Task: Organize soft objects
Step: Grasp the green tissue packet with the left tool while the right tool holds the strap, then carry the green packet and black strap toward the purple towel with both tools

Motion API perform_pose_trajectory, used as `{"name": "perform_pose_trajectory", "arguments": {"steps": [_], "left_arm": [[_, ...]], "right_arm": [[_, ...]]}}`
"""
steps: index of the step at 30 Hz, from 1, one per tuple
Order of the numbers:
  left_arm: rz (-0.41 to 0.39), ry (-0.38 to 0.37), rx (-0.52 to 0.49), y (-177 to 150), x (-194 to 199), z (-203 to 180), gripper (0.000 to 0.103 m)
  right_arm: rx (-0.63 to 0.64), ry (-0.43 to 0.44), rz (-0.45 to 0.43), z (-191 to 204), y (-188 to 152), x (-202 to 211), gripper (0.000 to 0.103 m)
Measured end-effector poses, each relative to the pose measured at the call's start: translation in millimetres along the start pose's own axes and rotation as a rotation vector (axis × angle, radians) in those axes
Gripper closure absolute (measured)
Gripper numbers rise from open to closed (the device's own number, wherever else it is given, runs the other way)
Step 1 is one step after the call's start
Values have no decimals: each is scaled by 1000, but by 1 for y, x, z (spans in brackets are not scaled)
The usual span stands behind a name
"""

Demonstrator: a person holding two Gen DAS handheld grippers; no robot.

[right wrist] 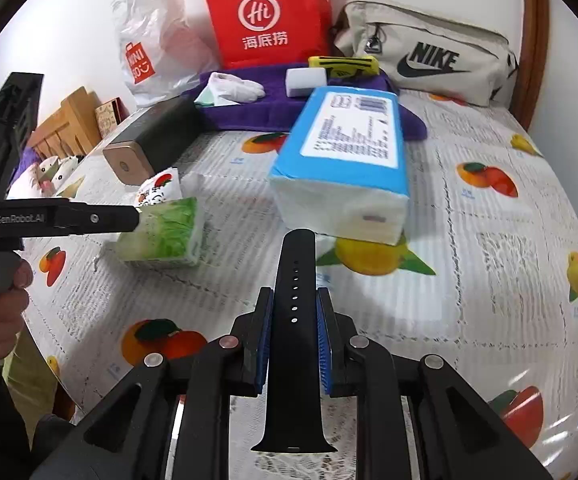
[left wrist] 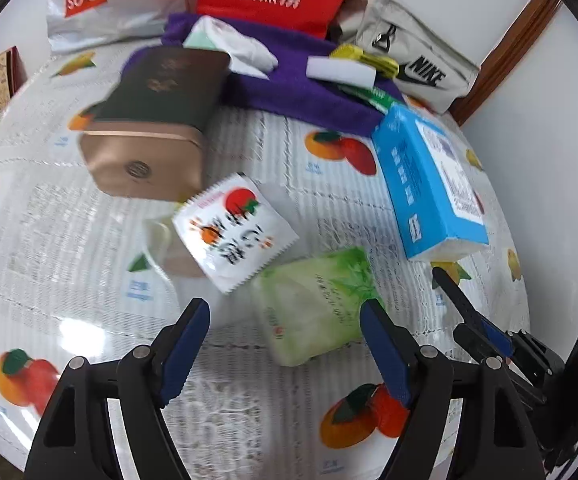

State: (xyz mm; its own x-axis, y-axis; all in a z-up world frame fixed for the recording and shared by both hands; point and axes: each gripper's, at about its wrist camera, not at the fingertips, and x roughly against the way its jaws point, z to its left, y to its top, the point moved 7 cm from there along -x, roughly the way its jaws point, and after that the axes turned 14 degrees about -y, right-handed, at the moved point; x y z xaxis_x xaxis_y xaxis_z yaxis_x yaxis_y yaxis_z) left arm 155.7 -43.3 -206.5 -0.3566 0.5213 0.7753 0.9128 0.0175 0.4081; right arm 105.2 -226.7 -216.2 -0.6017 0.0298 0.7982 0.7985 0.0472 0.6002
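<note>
My left gripper (left wrist: 285, 304) is open just above the table, and nothing is pressed between its pads. A green tissue pack (left wrist: 313, 304) lies flat right in front of it, against the right finger (left wrist: 385, 348). In the right wrist view the left gripper's tip (right wrist: 129, 218) is at the edge of the green pack (right wrist: 165, 232). My right gripper (right wrist: 295, 292) is shut on a black watch strap (right wrist: 295, 300) that sticks out forward. A blue tissue pack (right wrist: 341, 160) lies ahead of the strap. A white sachet (left wrist: 233, 232) with a fruit print rests behind the green pack.
A gold and dark box (left wrist: 149, 132) stands at the left. A purple towel (left wrist: 301, 88) at the back carries white gloves (right wrist: 237, 88), a white sponge (left wrist: 341, 72) and a yellow item. Behind it are a red bag (right wrist: 269, 12), a plastic bag and a beige pouch (right wrist: 429, 52).
</note>
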Motion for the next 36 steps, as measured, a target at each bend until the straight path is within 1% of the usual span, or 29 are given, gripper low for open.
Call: {"name": "perform_pose_trajectory", "arguments": {"steps": [4,6,8,12,13,16,18,19,20,21,22,23,27,32,36], "left_arm": [[23,0,29,-2,-10,-6,27],[20,9,20,1,-12,-12,26],[22,48,5,4,-16,-16,25],[51,86,-3,6,-33,-19,24],[55,96,-5,5,-38,-20,20],[41,144,-41,7,-45,-25,14],[43,185,-79,7,-50,-27,14],[47,213,-115,6,-53,-29,14],[48,223,-135,5,-53,-29,16],[40,222,-148,4,-53,-29,16],[33,217,-149,3,-51,-29,18],[22,208,-144,3,-48,-28,24],[-4,125,-102,3,-31,-20,25],[-37,96,-81,1,-13,-11,25],[-58,109,-73,-3,2,-1,25]], "right_arm": [[-25,19,11,-9,-4,-6,83],[-31,29,12,-11,-5,-8,83],[-36,36,12,-12,-4,-11,83],[-26,28,14,-15,-5,-16,83],[-27,25,18,-16,-6,-17,83],[-33,29,20,-18,-7,-20,83],[-36,28,14,-18,-7,-22,83],[-37,25,11,-18,-7,-22,83],[-35,19,8,-17,-7,-23,83],[-31,16,4,-16,-7,-23,83],[-27,15,-3,-15,-6,-24,83],[-27,14,-7,-15,-5,-24,83],[-35,10,-10,-14,-5,-24,83],[-29,-4,-8,-10,-6,-22,83],[-17,-8,-9,-2,-9,-20,83]]}}
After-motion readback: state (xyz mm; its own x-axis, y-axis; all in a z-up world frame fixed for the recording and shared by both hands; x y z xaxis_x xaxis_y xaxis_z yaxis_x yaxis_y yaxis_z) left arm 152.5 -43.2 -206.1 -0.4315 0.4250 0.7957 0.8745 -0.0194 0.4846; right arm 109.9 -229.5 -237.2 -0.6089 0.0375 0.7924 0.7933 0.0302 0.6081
